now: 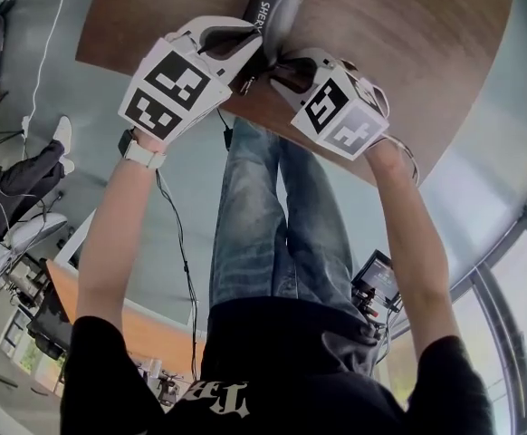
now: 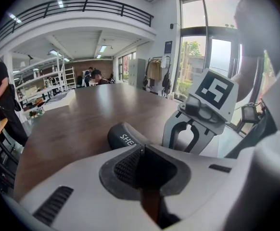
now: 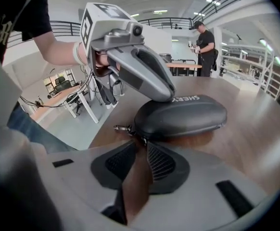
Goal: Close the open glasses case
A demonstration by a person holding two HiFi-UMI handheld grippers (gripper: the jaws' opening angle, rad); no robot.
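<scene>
A: Right gripper [image 3: 142, 143] first: spread or closed?

B: Pressed together at the tips, pinching, by the look of it, the zipper pull [image 3: 141, 136] at the near end of the glasses case [image 3: 183, 115]. Nothing else between the jaws.

A: And the left gripper [image 2: 141, 150]?

B: Pressed together too, with nothing held. Laid on top of the lid, right beside the white lettering. Probably meant as a hold-down.

A: Whereabouts of the case?

B: Flat on the brown table [image 3: 258, 143], close to the near edge, lid already down on the base. Small metal clip [image 3: 123, 128] sticking out at the zipper end.

A: So only the zipping left?

B: Seemingly. Impossible to tell how far round the seam is already shut.

A: Best way of doing it?

B: Press straight down with the left, to stop any sliding toward the edge. Draw the pull along the seam, low and level, following the curve round the end rather than tugging outward. Grip hard on that small tab, likely to slip free. Mind the clip for snagging. Ease off on reaching the stop.
</scene>
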